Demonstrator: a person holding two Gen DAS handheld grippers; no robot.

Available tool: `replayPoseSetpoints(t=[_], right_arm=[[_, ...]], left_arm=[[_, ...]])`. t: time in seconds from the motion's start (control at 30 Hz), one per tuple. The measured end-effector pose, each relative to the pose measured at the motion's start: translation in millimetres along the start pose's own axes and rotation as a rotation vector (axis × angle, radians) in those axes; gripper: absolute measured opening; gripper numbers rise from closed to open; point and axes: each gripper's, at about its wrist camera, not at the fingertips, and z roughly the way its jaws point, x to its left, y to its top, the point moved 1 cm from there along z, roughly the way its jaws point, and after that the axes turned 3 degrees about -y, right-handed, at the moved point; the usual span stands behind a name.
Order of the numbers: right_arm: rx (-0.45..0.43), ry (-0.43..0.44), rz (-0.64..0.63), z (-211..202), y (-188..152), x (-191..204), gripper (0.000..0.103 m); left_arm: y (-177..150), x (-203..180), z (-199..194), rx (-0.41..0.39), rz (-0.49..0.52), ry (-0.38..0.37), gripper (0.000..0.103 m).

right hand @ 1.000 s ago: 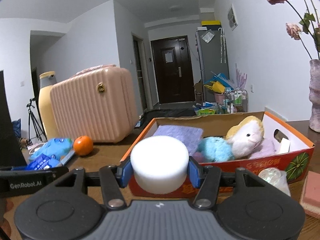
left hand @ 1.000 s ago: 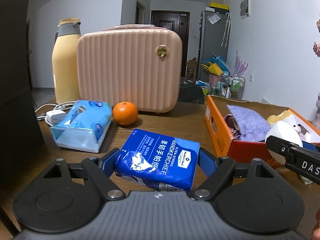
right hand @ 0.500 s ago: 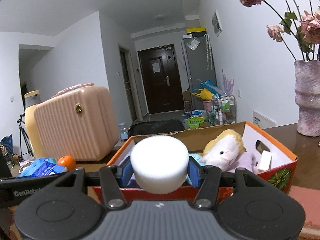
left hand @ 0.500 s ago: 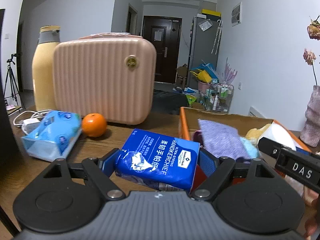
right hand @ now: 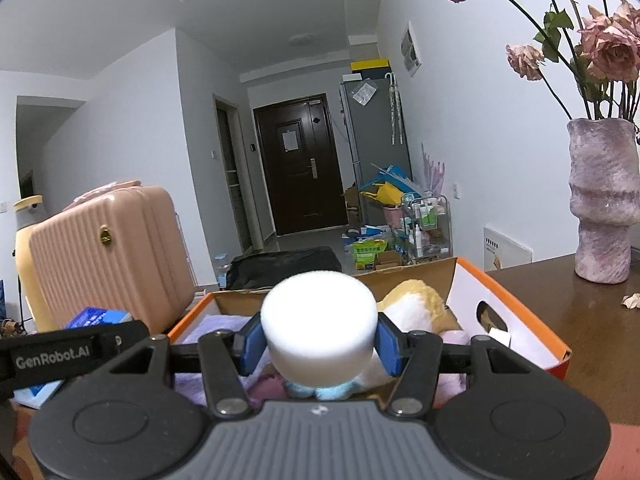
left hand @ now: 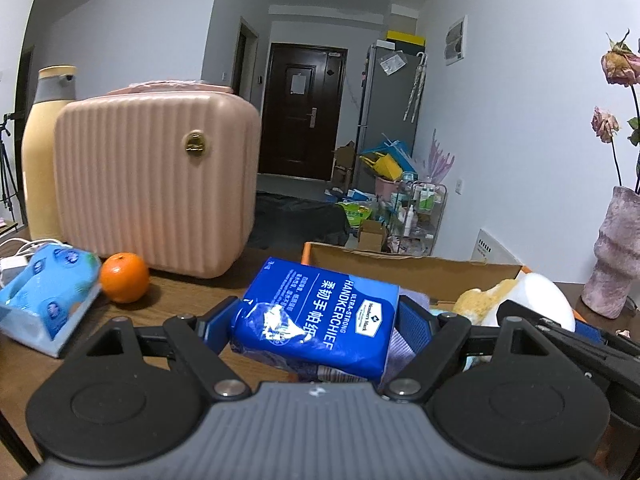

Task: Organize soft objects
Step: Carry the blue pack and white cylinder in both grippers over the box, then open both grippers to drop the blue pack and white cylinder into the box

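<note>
Left claw [left hand: 316, 320] grips blue handkerchief pack [left hand: 320, 318], length pointing forward.

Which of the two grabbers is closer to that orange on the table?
Left. The left gripper sits just right of the orange; the right gripper is farther off, over the box.

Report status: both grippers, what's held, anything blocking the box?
Left gripper shut on blue handkerchief pack. Right gripper shut on white foam puck. Both over orange box; plush toy and purple cloth already inside.
</note>
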Motion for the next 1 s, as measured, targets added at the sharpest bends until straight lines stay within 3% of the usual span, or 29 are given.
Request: replayPoseSetpoints(t=[1.0], right_arm=[[0.016,-0.064,-0.070,58,10,-21,0.056]], left_arm=[[14,-48,69,-0.018,0.037,-0.019,0.083]])
